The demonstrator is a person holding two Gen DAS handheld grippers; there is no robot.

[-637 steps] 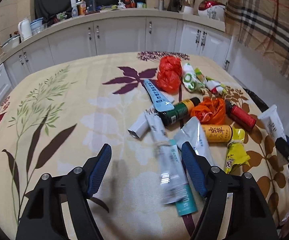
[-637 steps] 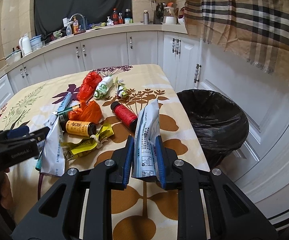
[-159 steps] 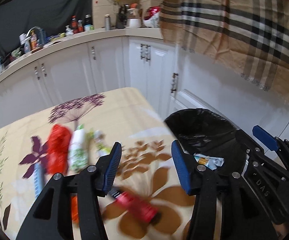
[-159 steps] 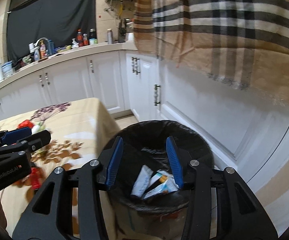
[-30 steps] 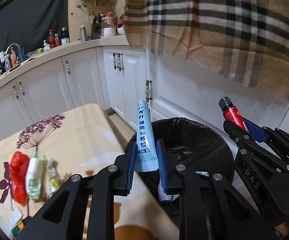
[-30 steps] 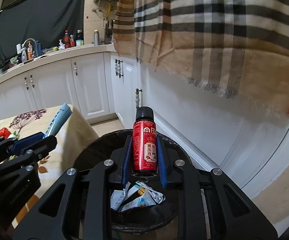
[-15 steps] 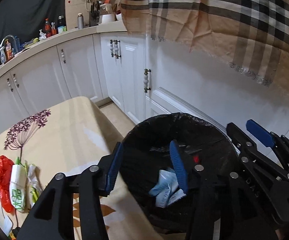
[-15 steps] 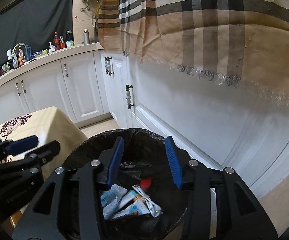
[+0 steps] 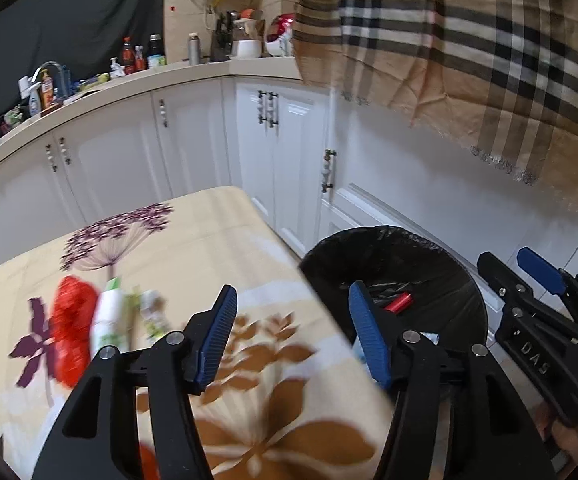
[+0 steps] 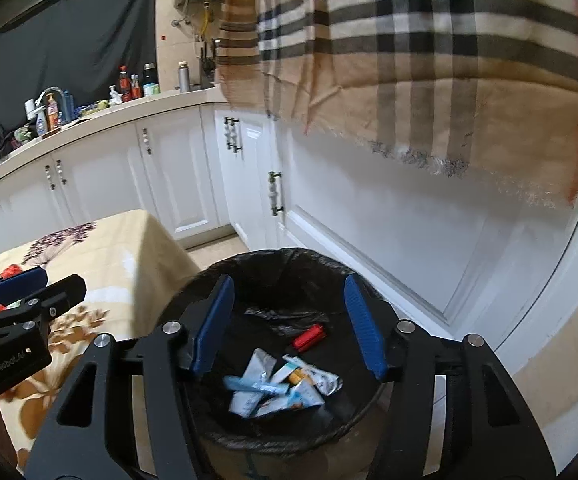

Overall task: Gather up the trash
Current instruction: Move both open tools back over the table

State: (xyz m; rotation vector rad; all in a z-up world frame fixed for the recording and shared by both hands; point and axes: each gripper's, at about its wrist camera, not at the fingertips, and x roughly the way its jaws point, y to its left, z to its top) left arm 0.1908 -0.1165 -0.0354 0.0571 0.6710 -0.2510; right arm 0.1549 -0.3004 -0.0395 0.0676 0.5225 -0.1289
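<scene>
A black-lined trash bin (image 10: 193,300) stands on the floor beside the table. Inside lie a red bottle (image 10: 309,337), a blue tube (image 10: 255,386) and several white tubes. My right gripper (image 10: 287,326) hangs over the bin, its jaws opening with nothing between them. My left gripper (image 9: 293,334) is over the table's right edge, its jaws opening too and empty. On the table (image 9: 193,236) a red bag (image 9: 71,320) and a white-green wrapper (image 9: 107,322) lie at the left. In the left wrist view the bin (image 9: 445,256) and the red bottle (image 9: 398,303) show to the right.
White cabinets (image 9: 193,140) run behind the table and the bin. A plaid cloth (image 10: 429,60) hangs over the counter edge above the bin. The counter (image 9: 89,88) carries bottles and a tap. The right gripper's body (image 9: 537,320) is at the right of the left wrist view.
Both grippers let go of their loads: the blue tube and the red bottle now lie in the bin. Both sets of jaws have widened. The left gripper has swung back toward the table.
</scene>
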